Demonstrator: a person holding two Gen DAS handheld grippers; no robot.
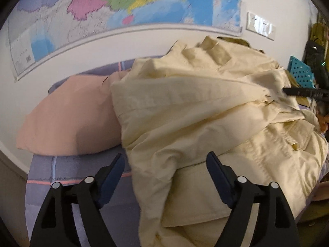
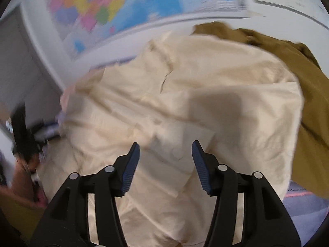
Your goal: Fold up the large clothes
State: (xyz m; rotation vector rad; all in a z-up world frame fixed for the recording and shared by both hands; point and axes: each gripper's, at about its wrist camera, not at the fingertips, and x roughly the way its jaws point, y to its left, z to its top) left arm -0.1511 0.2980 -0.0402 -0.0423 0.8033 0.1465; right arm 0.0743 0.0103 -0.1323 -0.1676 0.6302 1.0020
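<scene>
Both the left tool (image 1: pixel 165 162) and right tool (image 2: pixel 165 151) hang apart over the rumpled cream cotton jacket (image 1: pixel 205 111) on the bed, so the next move likely calls for gripping an edge to flatten it.

Matt creased cloth jacket (image 1: pixel 205 113); glossy paper map (image 1: pixel 123 6)

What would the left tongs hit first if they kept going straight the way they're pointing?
Most likely the cream jacket: its crumpled fabric fills the line ahead between the open left tongs. Depth is hard to judge, so how soon is unclear.
</scene>
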